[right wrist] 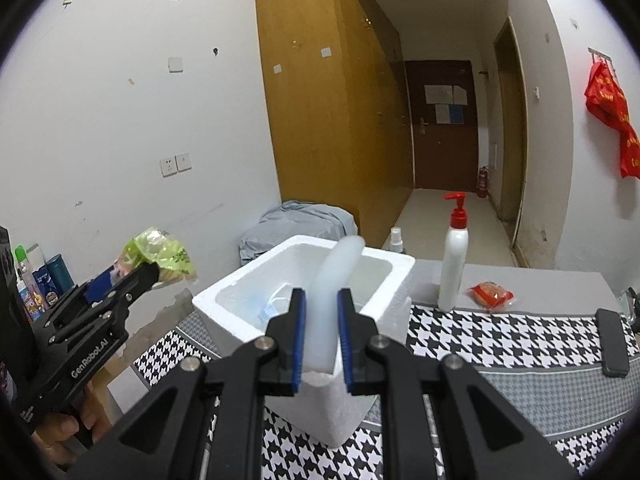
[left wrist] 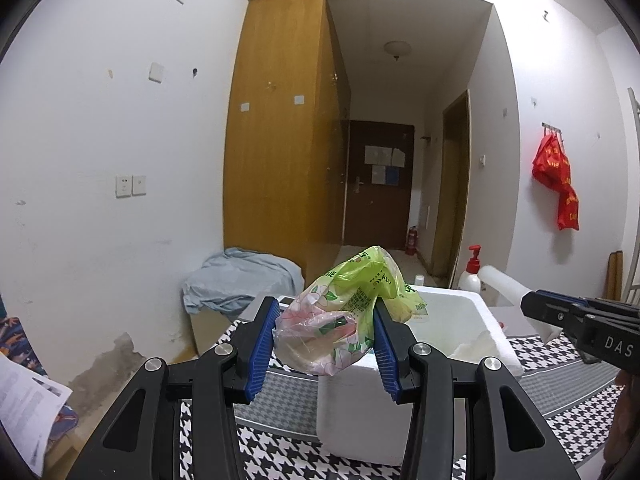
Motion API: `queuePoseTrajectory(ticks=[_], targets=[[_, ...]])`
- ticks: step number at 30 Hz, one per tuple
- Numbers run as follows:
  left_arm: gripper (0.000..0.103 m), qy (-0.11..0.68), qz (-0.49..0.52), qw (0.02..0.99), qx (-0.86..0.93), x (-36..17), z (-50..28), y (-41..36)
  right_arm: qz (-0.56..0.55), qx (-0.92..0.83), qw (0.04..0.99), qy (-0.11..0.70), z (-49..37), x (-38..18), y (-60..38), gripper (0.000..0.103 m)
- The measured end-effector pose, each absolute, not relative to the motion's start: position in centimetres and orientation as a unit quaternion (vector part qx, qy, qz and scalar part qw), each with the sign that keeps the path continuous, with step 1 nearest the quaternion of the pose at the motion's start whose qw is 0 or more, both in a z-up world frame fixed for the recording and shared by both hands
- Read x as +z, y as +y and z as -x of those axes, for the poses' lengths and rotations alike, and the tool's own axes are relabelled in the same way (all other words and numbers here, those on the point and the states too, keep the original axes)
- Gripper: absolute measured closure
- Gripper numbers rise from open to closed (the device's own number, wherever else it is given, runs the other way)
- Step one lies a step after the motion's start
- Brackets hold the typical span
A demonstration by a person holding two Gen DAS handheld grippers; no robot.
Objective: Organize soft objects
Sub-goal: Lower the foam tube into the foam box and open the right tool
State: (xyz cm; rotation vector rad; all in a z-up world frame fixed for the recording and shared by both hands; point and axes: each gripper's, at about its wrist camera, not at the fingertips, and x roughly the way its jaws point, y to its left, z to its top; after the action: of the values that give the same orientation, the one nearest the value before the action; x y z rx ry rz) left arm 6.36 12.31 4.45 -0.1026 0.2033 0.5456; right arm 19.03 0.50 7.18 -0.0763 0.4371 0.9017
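Currently at transfer step: both tongs loaded, both items headed for the white foam box (right wrist: 304, 280) on the houndstooth-cloth counter (right wrist: 500, 344).

Left tongs (left wrist: 324, 330): jaws part-open, pads pressing a crumpled bundle of thin plastic bags, green w/ pink floral print (left wrist: 340, 312). Bundle is held up in the air, near the box's left front corner, not yet over the opening as far as I can judge.

Right tongs (right wrist: 322, 332): jaws narrow, clamped on a pale translucent bent foam tube (right wrist: 332, 280). Tube's far end arcs over the box interior; near end sits btwn my pads above the front wall.

Box already holds some soft white/blue material; can't ID it.

Next move, est.: bring tube fully over the opening, lower, release. Then swing left bundle across the rim and drop. Bags are light & springy, so release low inside or they may catch on the rim.

Red-wrapped packet (right wrist: 490, 294) remains on the counter beside the white pump bottle w/ red top (right wrist: 454, 256).
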Motion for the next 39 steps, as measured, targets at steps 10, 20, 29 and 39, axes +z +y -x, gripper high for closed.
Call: queuePoseTrajectory(ticks=[10, 20, 29, 39], targets=[[0.056, 0.101, 0.042, 0.958, 0.264, 4.6, -7.0, 12.9, 0.047, 0.438, 0.871, 0.217, -19.9, 7.3, 2.2, 0.084], [0.056, 0.102, 0.043, 0.956, 0.271, 4.2, -7.2, 13.3, 0.062, 0.437, 0.867, 0.229, -21.3, 6.7, 4.7, 0.084], [0.056, 0.105, 0.046, 0.952, 0.285, 4.0, -7.2, 13.6, 0.071, 0.442, 0.861, 0.241, -22.1, 6.0, 6.4, 0.084], [0.056, 0.104, 0.048, 0.949, 0.294, 4.0, -7.1, 13.6, 0.086, 0.439, 0.857, 0.256, -22.6, 5.6, 7.7, 0.061]])
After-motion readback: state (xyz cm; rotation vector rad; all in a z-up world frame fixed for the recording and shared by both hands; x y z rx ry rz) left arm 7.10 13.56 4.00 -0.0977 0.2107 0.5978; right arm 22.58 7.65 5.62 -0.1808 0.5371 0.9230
